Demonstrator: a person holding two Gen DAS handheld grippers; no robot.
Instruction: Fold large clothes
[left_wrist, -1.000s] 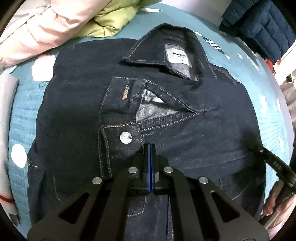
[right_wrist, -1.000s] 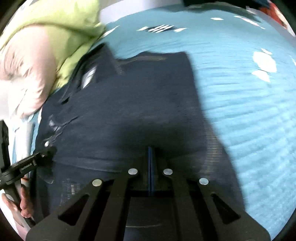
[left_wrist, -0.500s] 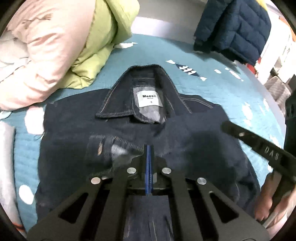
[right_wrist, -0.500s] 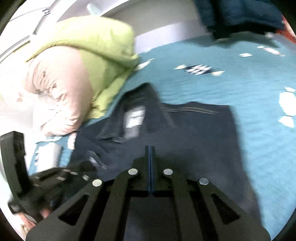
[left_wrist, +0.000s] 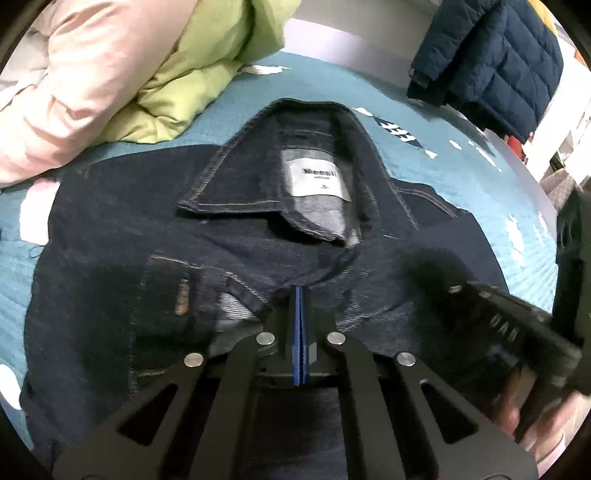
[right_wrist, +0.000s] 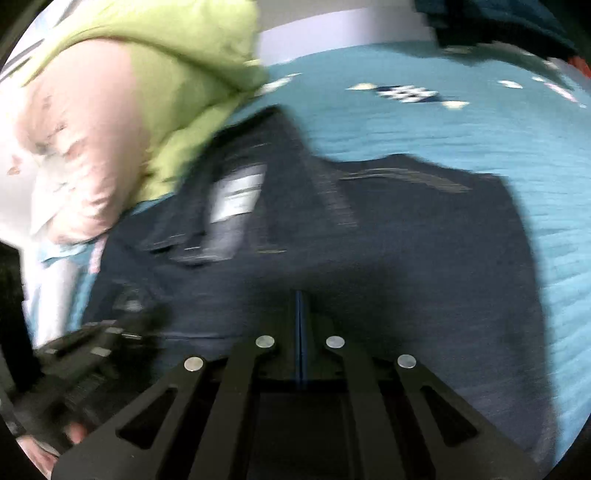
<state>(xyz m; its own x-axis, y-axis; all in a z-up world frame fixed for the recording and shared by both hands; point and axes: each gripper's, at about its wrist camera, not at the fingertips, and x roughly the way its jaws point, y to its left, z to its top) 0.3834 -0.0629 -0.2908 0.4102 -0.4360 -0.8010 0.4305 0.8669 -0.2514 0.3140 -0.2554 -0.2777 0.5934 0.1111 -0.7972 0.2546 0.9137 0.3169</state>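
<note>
While both hands carry the hem, the denim jacket (left_wrist: 122, 229) lies flat on the teal bedspread (left_wrist: 461, 173), collar (left_wrist: 321, 147) at twelve o'clock — long axis straight ahead. Left gripper (left_wrist: 299, 291) is clenched on dark, stiff, tan-stitched fabric; right gripper (right_wrist: 300, 295) likewise — equally near, pink and green quilts (left_wrist: 110, 66) at ten.

The denim jacket (left_wrist: 155, 236) is rough dark cloth with tan thread, the blue bedspread (left_wrist: 480, 173) is soft ribbed cloth, and the pink-and-green quilt (left_wrist: 122, 70) looks puffy and smooth.
</note>
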